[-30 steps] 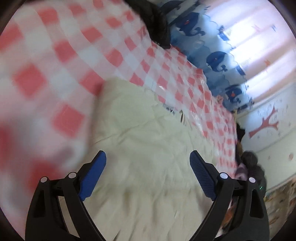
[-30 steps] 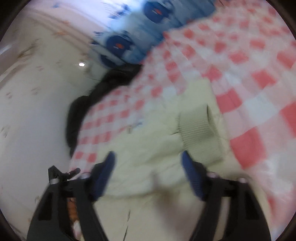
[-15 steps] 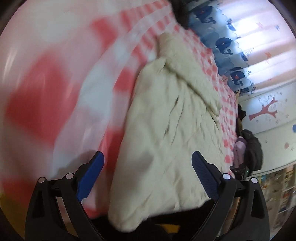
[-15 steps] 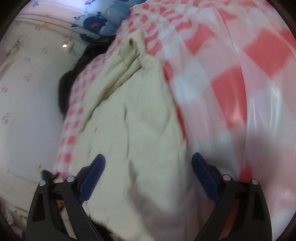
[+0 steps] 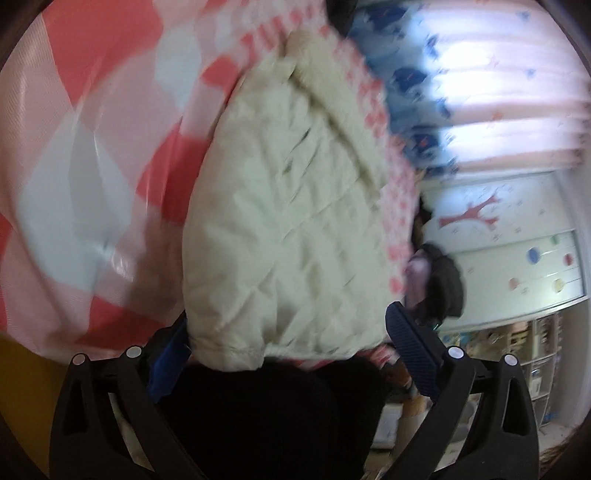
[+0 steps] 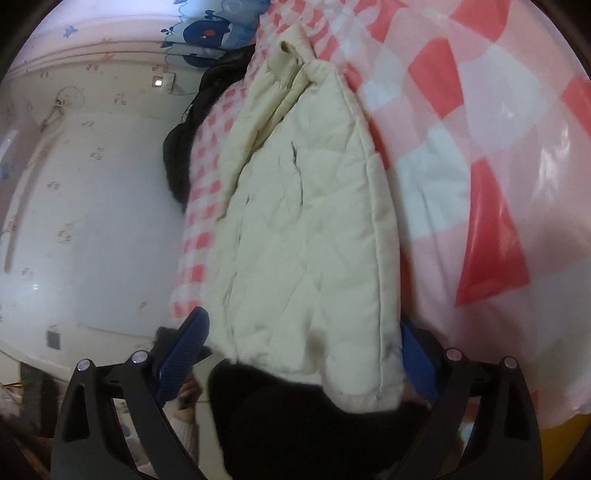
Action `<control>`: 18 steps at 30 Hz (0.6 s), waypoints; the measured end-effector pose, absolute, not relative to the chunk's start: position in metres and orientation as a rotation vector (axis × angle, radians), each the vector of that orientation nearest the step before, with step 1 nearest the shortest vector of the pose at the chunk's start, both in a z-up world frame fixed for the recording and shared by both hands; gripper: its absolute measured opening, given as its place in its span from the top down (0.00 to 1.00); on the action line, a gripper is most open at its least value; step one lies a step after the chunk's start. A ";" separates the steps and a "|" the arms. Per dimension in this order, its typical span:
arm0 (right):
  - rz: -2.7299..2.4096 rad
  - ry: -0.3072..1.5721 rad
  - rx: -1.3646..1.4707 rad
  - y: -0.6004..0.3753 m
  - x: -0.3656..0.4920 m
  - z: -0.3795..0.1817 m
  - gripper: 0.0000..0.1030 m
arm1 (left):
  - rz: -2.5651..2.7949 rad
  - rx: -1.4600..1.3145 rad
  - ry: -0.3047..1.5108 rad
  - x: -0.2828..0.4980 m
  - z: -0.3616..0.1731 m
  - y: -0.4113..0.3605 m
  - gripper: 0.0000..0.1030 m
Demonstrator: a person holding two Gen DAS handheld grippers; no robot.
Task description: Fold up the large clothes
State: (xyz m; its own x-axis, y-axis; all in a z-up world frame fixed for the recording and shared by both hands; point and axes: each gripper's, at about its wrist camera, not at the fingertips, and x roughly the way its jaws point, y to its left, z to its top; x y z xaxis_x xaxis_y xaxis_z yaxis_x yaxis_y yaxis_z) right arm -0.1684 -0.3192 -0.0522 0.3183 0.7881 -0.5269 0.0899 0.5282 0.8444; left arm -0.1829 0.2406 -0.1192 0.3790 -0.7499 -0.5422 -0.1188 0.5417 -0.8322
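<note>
A cream quilted jacket lies folded lengthwise on the red-and-white checked tablecloth, collar at the far end. Its near hem hangs slightly over the table's front edge. My left gripper is at that hem with its jaws opening; the hem lies between them, one pad partly hidden behind the fabric and the other apart from it. In the right wrist view the jacket runs away from me, and my right gripper stands wide open around its near hem corner without pressing it.
A black garment lies at the table's far end under a whale-print curtain. A person's dark clothing fills the space below the front edge. A pale wall flanks one side, shelves and a dark bag the other.
Both grippers drew back along the jacket from its far part to the near hem. The table's front edge and the dark clothing below it have come into view.
</note>
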 end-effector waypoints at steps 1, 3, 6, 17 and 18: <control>0.541 1.197 0.929 -0.320 -0.168 -0.056 0.11 | -0.486 -0.934 1.165 -0.182 -0.124 0.236 0.09; 0.540 1.210 0.946 -0.321 -0.167 -0.061 0.10 | -0.482 -0.937 1.182 -0.182 -0.128 0.231 0.09; 0.559 1.206 0.958 -0.323 -0.168 -0.062 0.08 | -0.495 -0.971 1.171 -0.180 -0.131 0.232 0.09; 0.608 1.232 1.001 -0.323 -0.173 -0.075 0.08 | -0.443 -0.972 1.178 -0.173 -0.135 0.243 0.29; 0.610 1.227 1.005 -0.323 -0.173 -0.076 0.07 | -0.444 -0.979 1.175 -0.172 -0.136 0.244 0.31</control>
